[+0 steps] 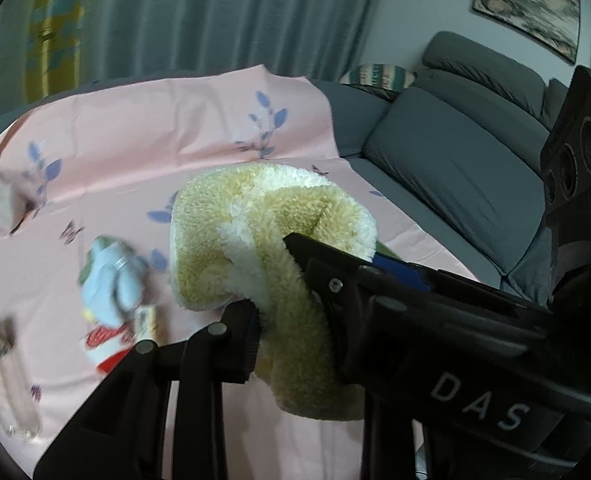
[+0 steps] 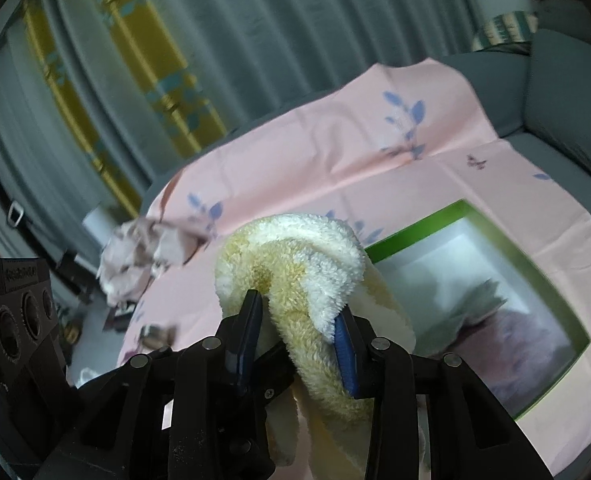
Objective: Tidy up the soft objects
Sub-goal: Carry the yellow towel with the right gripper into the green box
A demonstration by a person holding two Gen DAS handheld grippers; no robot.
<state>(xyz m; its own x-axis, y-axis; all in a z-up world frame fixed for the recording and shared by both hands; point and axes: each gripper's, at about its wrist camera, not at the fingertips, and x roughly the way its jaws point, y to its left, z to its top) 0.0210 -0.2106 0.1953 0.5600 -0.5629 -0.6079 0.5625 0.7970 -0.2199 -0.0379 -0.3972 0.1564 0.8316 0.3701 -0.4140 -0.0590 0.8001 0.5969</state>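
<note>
Both claws, the left claw (image 1: 273,276) and the right claw (image 2: 301,320), were clenched on the fluffy yellow towel (image 1: 255,224), bunched between their fingers at frame centre. Its lower end hung cut off behind them; the green box (image 2: 535,264) at right held blurred contents.

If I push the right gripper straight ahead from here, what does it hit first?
The fluffy yellow towel that the right gripper already pinches. Beyond that comes the pink cloth, though depth is hard to judge.

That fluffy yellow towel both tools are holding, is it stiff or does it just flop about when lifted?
Probably floppy: the fluffy yellow towel bends in a loop over the right tool and hangs in loose folds below the left tool. It looks light, since two small pinches carry it. The deep pile likely grips the pads, so slipping seems unlikely.
</note>
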